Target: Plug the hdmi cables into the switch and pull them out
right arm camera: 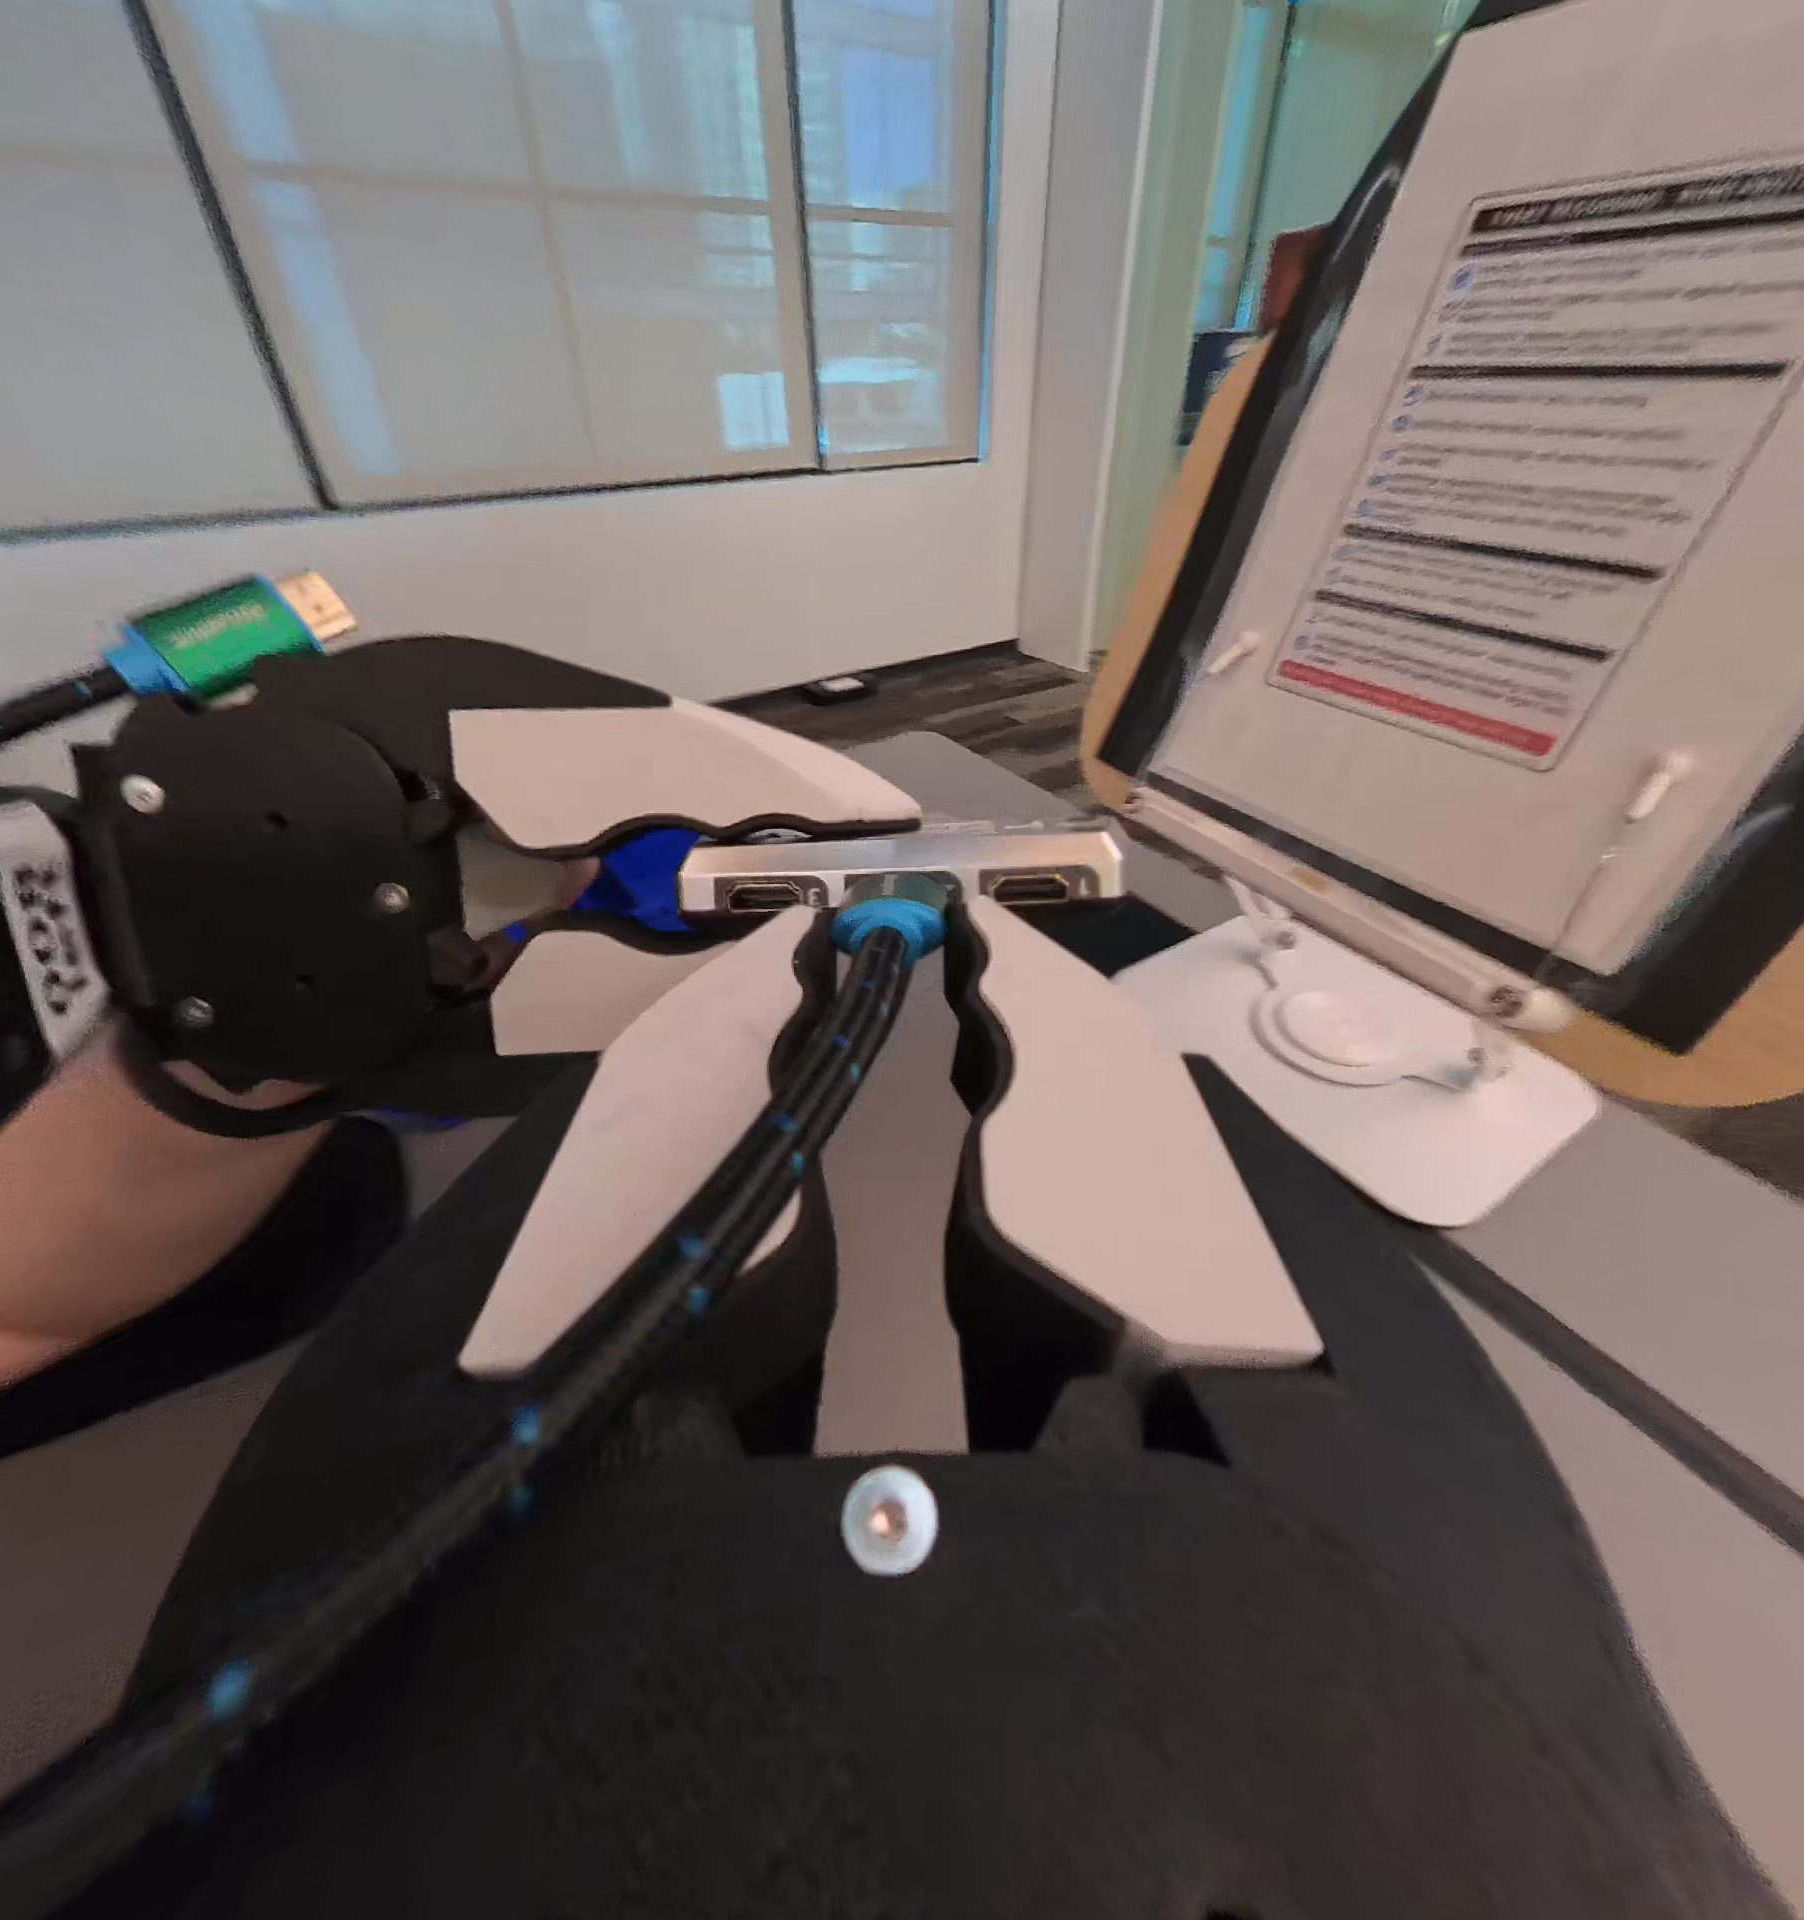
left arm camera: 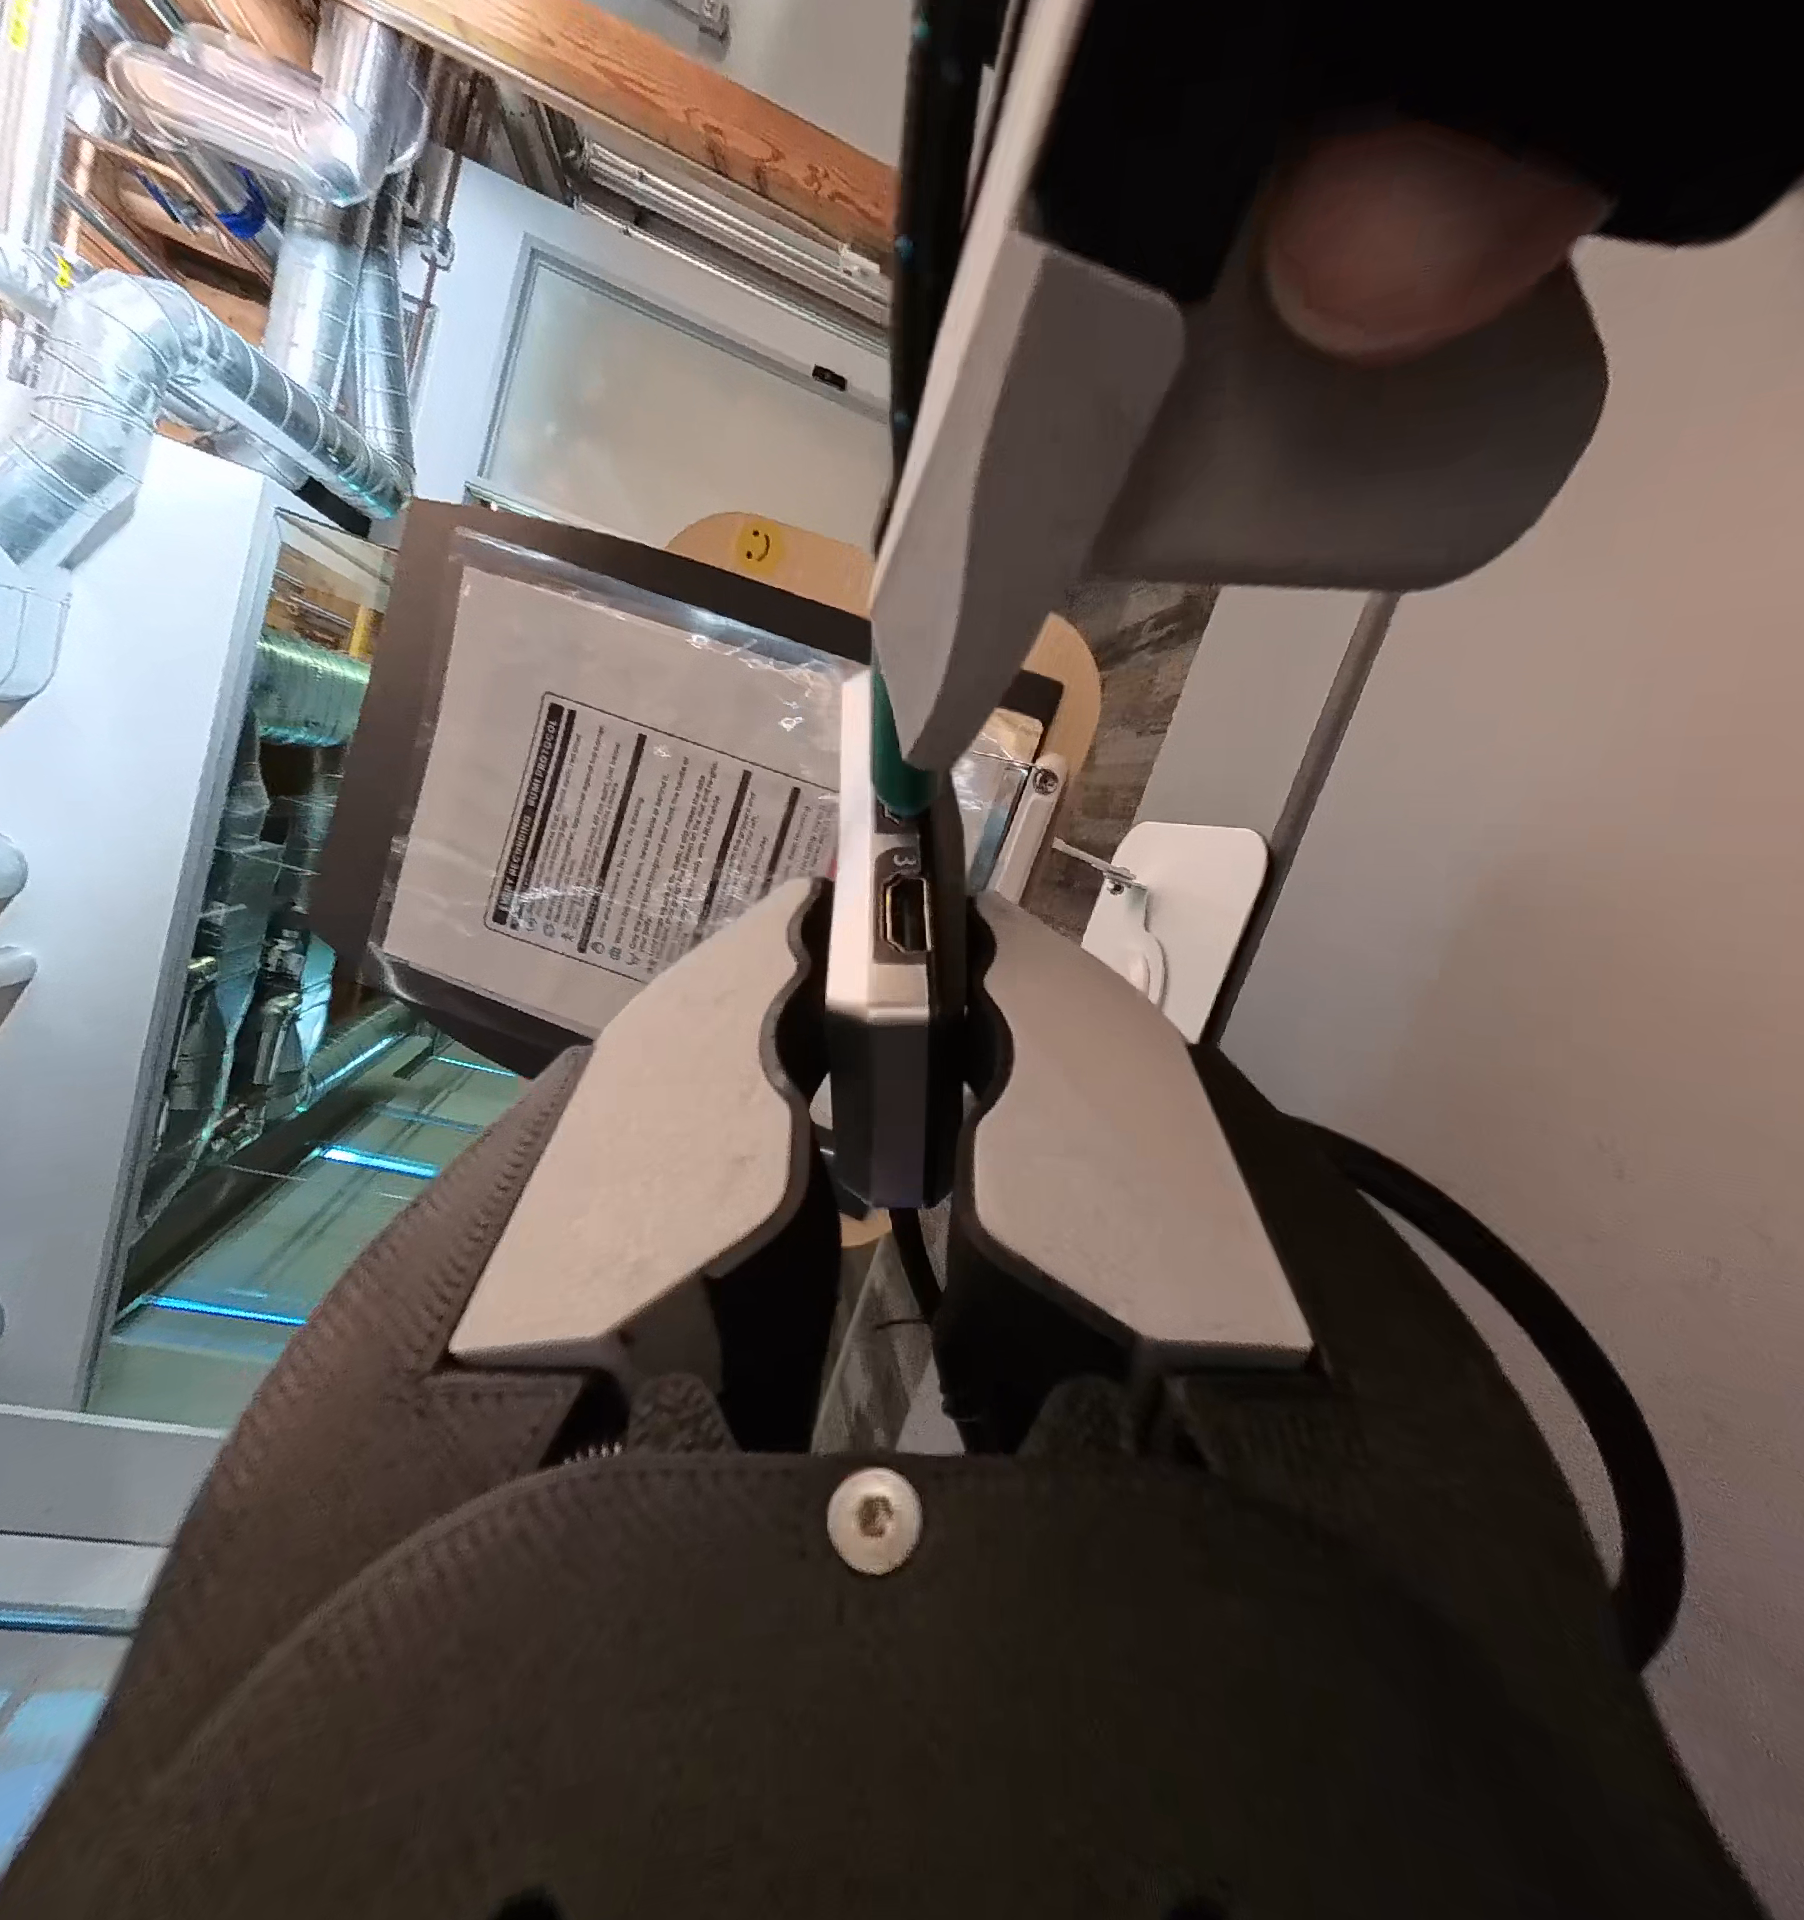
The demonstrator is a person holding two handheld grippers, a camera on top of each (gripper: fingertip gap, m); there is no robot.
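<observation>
Left gripper is clamping the switch; right gripper is pinching the plug. Skewed pulling risks jamming the port.

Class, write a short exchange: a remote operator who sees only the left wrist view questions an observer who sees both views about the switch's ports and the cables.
Operator: I see one empty port beside the plug. How many ports are there?
Observer: Three in a row on the switch. The plug held in the right tool is at the middle one, with an empty port on each side.
Operator: Is there a second cable?
Observer: Yes. Its spare plug shows past the left tool, and it is not in any port.
</observation>
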